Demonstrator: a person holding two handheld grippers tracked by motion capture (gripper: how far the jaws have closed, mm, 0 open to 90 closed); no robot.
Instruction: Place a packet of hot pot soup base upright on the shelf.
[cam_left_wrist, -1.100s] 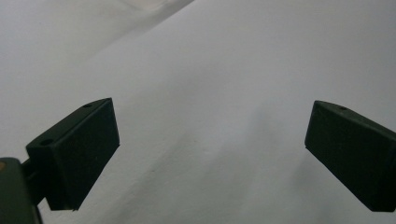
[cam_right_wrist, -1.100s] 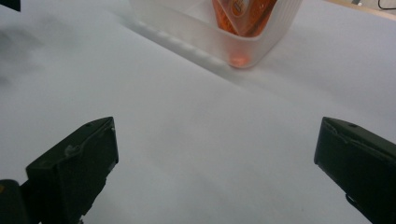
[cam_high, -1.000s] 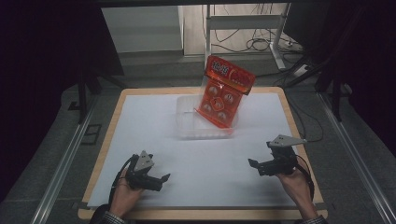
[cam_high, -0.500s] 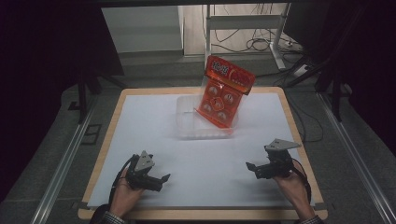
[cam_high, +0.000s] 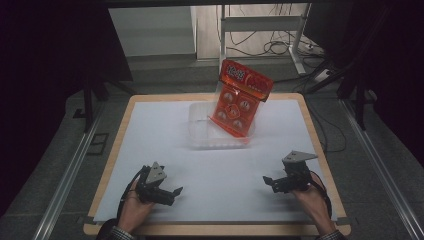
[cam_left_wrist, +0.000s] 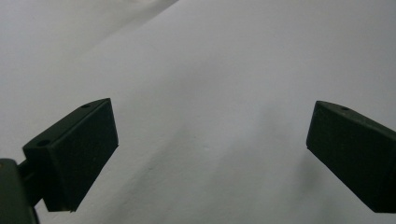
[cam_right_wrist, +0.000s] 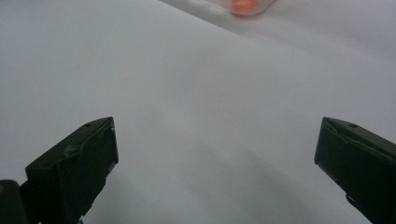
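An orange-red blister pack (cam_high: 240, 97) with several round items stands tilted in a clear plastic tray (cam_high: 205, 135) at the back middle of the table. My left gripper (cam_high: 172, 194) rests low near the front left, held in a hand, its jaws pointing right. In the left gripper view the left gripper (cam_left_wrist: 210, 149) is open over bare white sheet. My right gripper (cam_high: 267, 181) sits near the front right, jaws pointing left. The right gripper (cam_right_wrist: 215, 158) is open too, with nothing between its jaws. An orange blur of the pack (cam_right_wrist: 243, 5) shows at the top edge there.
A white sheet (cam_high: 220, 170) covers the wooden table (cam_high: 320, 155). Beyond the far edge stand a metal frame (cam_high: 295, 35) and cables on the floor. Dark surroundings flank both sides.
My right gripper has drifted slightly toward the near edge and a little left. The left gripper and the pack have stayed put.
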